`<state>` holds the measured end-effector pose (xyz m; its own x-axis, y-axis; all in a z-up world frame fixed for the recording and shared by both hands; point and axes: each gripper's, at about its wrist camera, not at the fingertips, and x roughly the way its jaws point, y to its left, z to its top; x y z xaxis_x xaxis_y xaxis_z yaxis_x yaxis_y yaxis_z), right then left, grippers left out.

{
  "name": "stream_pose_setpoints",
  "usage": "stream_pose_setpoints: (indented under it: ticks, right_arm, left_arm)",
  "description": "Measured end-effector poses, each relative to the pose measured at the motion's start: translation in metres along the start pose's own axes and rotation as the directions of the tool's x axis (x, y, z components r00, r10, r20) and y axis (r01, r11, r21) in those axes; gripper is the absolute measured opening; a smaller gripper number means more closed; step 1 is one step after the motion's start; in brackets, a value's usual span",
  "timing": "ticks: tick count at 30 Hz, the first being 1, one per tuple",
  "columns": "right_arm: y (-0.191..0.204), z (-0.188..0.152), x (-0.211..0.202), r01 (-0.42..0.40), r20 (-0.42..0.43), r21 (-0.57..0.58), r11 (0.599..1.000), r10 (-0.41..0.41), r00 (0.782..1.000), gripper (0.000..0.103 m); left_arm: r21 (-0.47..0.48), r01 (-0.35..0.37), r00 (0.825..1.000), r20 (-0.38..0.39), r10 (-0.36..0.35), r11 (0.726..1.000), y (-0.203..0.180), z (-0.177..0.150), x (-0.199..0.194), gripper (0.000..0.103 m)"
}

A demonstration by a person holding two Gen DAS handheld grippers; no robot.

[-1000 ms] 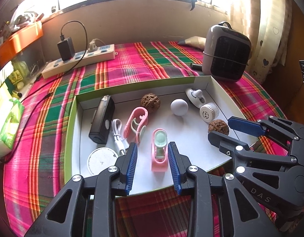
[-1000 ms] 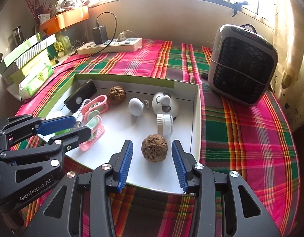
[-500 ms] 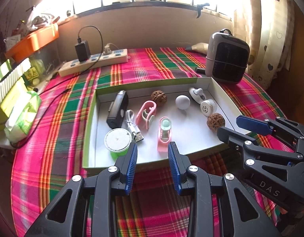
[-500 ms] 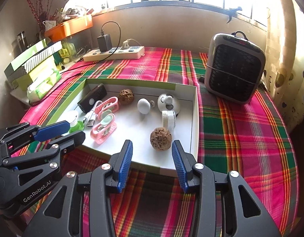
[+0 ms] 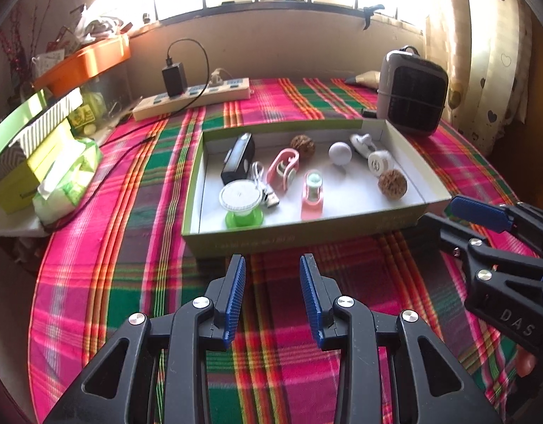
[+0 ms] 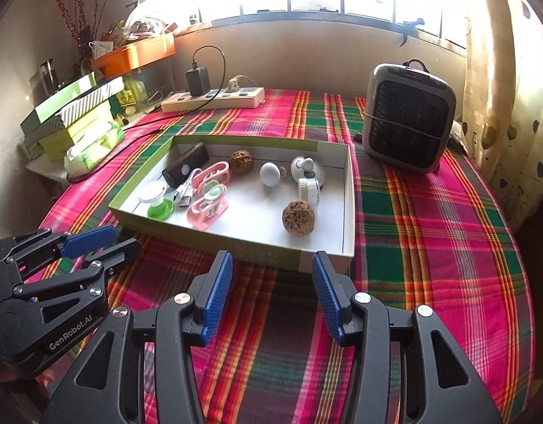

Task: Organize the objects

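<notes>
- Left wrist view: the left gripper [image 5: 272,265] hangs over bare plaid cloth [image 5: 130,282] just short of the near wall of the shallow box [image 5: 306,235]; its blue ribbed pads stand apart with nothing between them.
- Right wrist view: the right gripper [image 6: 271,265] sits before the box's near right corner, its jaws opening and empty.
- A wide strip of cloth lies free between both grippers and the box, and more open cloth runs to the right of it.
- Behind the box stand a power strip [image 6: 215,100] and a grey heater [image 6: 407,123]; stacked cartons [image 6: 77,116] crowd the left edge.
- The cardboard box, green outside and white inside, lies with its long axis across the left view.
- Inside it: two rough, round walnuts [image 5: 392,183] [image 5: 302,146], well apart; a smooth white ball [image 5: 340,153]; two pink plastic clips [image 5: 312,196] [image 5: 283,169], long axes pointing roughly away from the left camera; a black oblong device [image 5: 238,162] along the left wall; a white-topped green spool [image 5: 241,205]; and a coiled white USB cable [image 5: 264,187].
</notes>
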<state>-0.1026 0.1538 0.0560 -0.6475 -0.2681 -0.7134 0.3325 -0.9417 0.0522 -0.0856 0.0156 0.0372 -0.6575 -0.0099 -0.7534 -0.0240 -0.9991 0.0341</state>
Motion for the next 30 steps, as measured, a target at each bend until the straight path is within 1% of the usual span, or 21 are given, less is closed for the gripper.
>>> stream_pose_setpoints:
  ticks: [1, 3, 6, 10, 16, 20, 26, 27, 28, 30]
  right_arm:
    - [0.000, -0.001, 0.000, 0.000, -0.003, 0.001, 1.000, 0.000, 1.000, 0.053]
    - [0.001, -0.006, 0.003, 0.005, -0.021, 0.002, 1.000, -0.005, 1.000, 0.056]
    - [0.000, -0.014, 0.006, 0.007, -0.042, 0.006, 1.000, -0.007, 0.999, 0.056]
    - [-0.003, -0.024, 0.009, 0.021, -0.065, 0.015, 1.000, -0.020, 0.998, 0.056]
    - [-0.007, -0.035, 0.012, 0.041, -0.096, 0.020, 0.999, -0.039, 0.995, 0.057]
    - [-0.011, -0.042, 0.011, 0.049, -0.112, 0.030, 0.998, -0.045, 0.993, 0.057]
    - [-0.012, -0.046, 0.009, 0.082, -0.113, 0.021, 0.996, -0.079, 0.991, 0.057]
    - [-0.012, -0.047, 0.008, 0.089, -0.113, 0.024, 0.996, -0.086, 0.990, 0.059]
    - [-0.013, -0.048, 0.008, 0.094, -0.112, 0.026, 0.995, -0.090, 0.990, 0.063]
    - [-0.013, -0.050, 0.007, 0.094, -0.110, 0.025, 0.995, -0.091, 0.990, 0.066]
  left_arm:
    - [-0.006, -0.002, 1.000, -0.008, 0.002, 1.000, 0.001, -0.003, 0.001, 0.030]
    - [-0.020, -0.012, 1.000, -0.024, 0.012, 1.000, 0.002, -0.008, 0.003, 0.030]
    - [-0.025, -0.026, 0.999, -0.047, 0.025, 0.999, 0.003, -0.017, 0.006, 0.030]
    - [-0.041, -0.026, 0.997, -0.078, 0.023, 0.999, 0.005, -0.027, 0.010, 0.030]
    - [-0.050, -0.043, 0.997, -0.069, 0.039, 0.998, 0.006, -0.031, 0.007, 0.032]
    - [-0.074, -0.042, 0.997, -0.063, 0.038, 0.996, 0.006, -0.034, 0.007, 0.032]
    - [-0.083, -0.061, 0.997, -0.045, 0.058, 0.995, 0.004, -0.038, 0.005, 0.033]
    - [-0.083, -0.061, 0.997, -0.045, 0.058, 0.995, 0.004, -0.038, 0.005, 0.033]
    - [-0.083, -0.060, 0.997, -0.045, 0.057, 0.995, 0.004, -0.038, 0.005, 0.033]
    - [-0.085, -0.059, 0.997, -0.045, 0.055, 0.995, 0.004, -0.038, 0.005, 0.033]
